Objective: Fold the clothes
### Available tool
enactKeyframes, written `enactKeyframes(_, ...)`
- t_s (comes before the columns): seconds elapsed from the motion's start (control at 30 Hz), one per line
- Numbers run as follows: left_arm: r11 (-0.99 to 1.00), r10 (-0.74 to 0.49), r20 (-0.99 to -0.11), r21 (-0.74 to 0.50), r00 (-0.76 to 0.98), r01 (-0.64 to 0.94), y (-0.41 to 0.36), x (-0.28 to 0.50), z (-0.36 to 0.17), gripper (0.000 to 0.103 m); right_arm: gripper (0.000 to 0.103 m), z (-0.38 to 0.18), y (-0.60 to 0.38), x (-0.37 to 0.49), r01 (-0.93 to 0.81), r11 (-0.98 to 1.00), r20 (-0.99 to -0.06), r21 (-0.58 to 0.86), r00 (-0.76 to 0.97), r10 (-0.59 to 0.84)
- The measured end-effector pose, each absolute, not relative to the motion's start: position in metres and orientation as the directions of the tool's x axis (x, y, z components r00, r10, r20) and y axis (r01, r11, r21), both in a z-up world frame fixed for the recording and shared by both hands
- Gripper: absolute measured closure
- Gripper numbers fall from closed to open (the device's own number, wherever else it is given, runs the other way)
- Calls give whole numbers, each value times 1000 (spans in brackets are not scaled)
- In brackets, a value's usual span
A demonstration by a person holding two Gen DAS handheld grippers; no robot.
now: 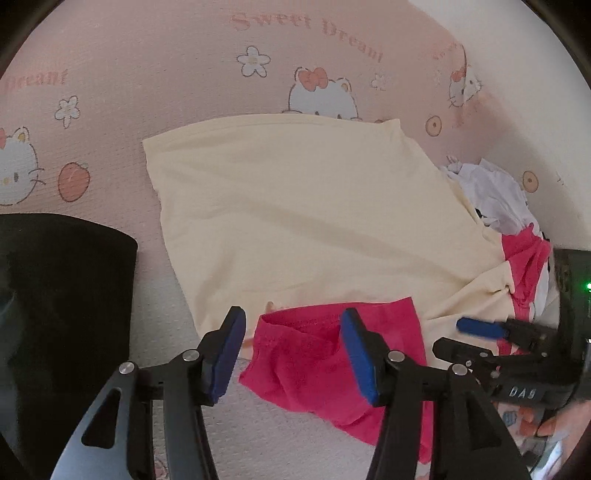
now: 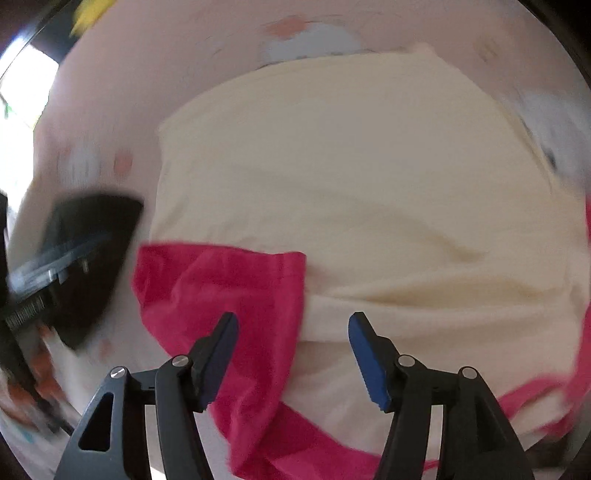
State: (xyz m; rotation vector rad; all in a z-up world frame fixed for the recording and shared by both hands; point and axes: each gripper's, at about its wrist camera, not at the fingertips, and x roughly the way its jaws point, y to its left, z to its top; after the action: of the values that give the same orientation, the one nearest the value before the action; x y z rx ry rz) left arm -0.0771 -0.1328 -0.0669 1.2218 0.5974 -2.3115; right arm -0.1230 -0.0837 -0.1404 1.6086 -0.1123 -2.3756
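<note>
The shirt (image 1: 303, 206) is cream with pink sleeves and lies spread on the sheet (image 1: 147, 74), its body smooth apart from a few shallow creases. One pink sleeve (image 1: 325, 354) is folded in over the near edge of the body, on the left side in both views. A second pink part (image 1: 524, 266) shows at the right edge of the shirt, bunched against a pile (image 1: 491, 195) of white cloth.

Left gripper (image 1: 291, 354): jaws apart, blue pads facing each other, nothing pressed between them. The pink sleeve lies below and between the fingers; contact cannot be confirmed. The gripper points steeply down at the near edge of the shirt.

Right gripper (image 2: 295, 354): jaws apart, no cloth clamped. It hangs over the junction of pink sleeve and cream body. The right wrist view is motion-blurred. In the left wrist view this gripper (image 1: 480, 332) appears at the right, one blue pad over the cream cloth, and its housing carries the white letters "DAS" (image 1: 522, 392). A green light (image 1: 587, 286) shows on the housing above.

Legible print on the sheet: "Sweet Dream" (image 1: 306, 33) in pink script, repeated in part at the left edge as "Dream" (image 1: 35, 83). The pattern includes white cartoon cats with red bows (image 1: 321, 96), flowers and round pink fruit.

A black cloth (image 1: 66, 295) lies on the sheet left of the shirt, just beside it, not touching.
</note>
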Motion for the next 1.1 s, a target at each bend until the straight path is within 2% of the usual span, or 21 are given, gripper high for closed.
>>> enactKeyframes(0.1,-833,-200,-839,-126,-507,538,-130,-78,-70,53,39,-131,-101,-134,308,-948,-917,82,-350,-193)
enactKeyframes(0.2,-843,-189,-839,-127,-509,523,-130,-75,-78,53,39,-135,-102,-146,387,-912,-920,133,-294,-259)
enactKeyframes(0.33,-829,-202,-863,-101,-463,550,-132,-73,-91,53,39,-155,-74,-160,265,-929,-914,259,-244,-325)
enactKeyframes(0.43,-816,-190,-874,-113,-448,567,-133,-72,-100,53,39,-165,-61,-161,197,-958,-939,207,-236,-251)
enactKeyframes(0.57,-819,-209,-884,-75,-417,568,-129,-75,-106,53,39,-156,-62,-163,264,-954,-927,139,-306,-220)
enactKeyframes(0.73,-835,-198,-886,-72,-420,546,-123,-81,-107,53,39,-159,-72,-174,266,-935,-917,235,-257,-304)
enactKeyframes(0.93,-844,-199,-896,-48,-396,534,-125,-90,-114,53,39,-155,-101,-166,427,-899,-921,99,-304,-245)
enactKeyframes(1.1,-845,-178,-907,-57,-380,531,-126,-94,-125,53,39,-165,-103,-179,435,-889,-936,146,-230,-266)
